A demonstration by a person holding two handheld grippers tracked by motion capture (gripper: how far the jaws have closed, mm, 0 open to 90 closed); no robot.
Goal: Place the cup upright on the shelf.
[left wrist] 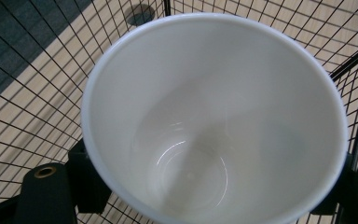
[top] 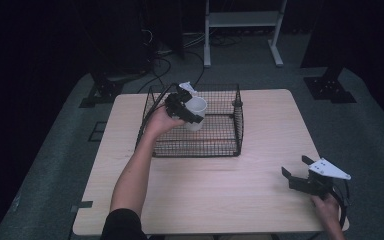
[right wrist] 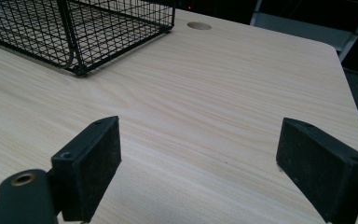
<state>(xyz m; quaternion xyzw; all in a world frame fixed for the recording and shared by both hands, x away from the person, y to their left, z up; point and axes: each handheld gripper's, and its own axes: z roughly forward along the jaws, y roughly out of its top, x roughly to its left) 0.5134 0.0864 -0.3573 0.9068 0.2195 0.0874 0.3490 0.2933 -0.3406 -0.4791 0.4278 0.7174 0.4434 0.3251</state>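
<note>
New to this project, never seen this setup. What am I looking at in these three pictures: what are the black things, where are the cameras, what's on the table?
No robot here: a person holds a two-jawed claw in each hand. The high view looks down on a wooden table from above the person's side. The other two pictures come from cameras riding on the claws, looking along their black jaws.

On the table stands a black wire basket. The left claw is shut on a white cup, empty inside, and holds it within the basket's walls; whether the cup touches the basket floor I cannot tell. The right claw sits over bare table near the right front corner, jaws wide apart with nothing between them.
</note>
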